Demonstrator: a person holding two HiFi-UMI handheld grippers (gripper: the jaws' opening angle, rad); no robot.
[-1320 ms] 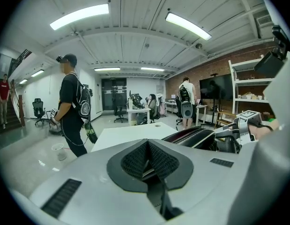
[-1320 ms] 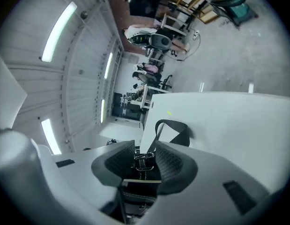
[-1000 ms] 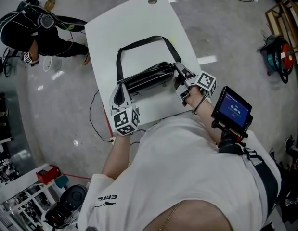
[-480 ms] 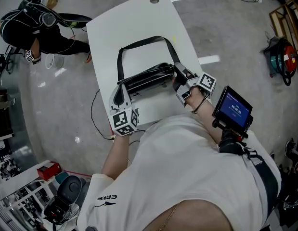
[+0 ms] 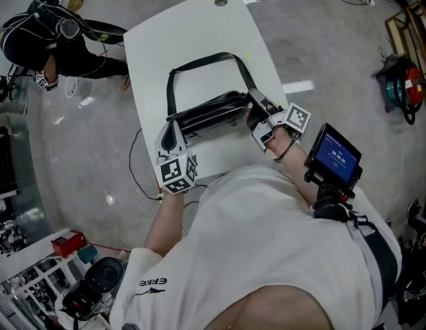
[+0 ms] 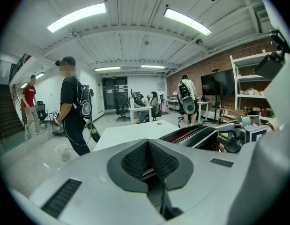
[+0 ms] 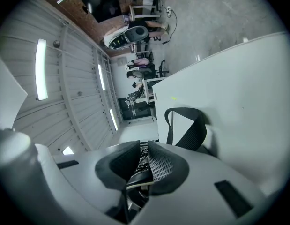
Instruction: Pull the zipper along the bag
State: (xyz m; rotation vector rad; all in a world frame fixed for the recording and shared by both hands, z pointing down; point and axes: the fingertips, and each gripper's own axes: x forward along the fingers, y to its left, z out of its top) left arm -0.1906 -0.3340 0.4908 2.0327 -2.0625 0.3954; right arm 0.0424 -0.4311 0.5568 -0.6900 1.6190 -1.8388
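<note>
A black bag (image 5: 209, 110) with a long strap (image 5: 199, 64) lies on the white table (image 5: 192, 26). My left gripper (image 5: 173, 135) is shut on the bag's left end, with dark fabric pinched between its pads (image 6: 147, 149). The bag's red-lined opening (image 6: 196, 134) runs off to the right of it. My right gripper (image 5: 256, 111) is at the bag's right end. Its jaws have just been closing, and its pads (image 7: 144, 158) now press on a small pale zipper pull with the zipper's teeth just beyond. The strap (image 7: 189, 130) loops past that gripper.
A person in black (image 5: 54, 40) crouches on the floor off the table's far left corner. A device with a lit screen (image 5: 333, 155) is strapped to the right arm. A cable (image 5: 133, 163) trails on the floor at the table's left. A round hole (image 5: 221, 1) marks the table's far edge.
The right gripper's jaws have narrowed onto the bag's right end and the gripper has risen slightly. The left gripper and the bag stay where they were.
</note>
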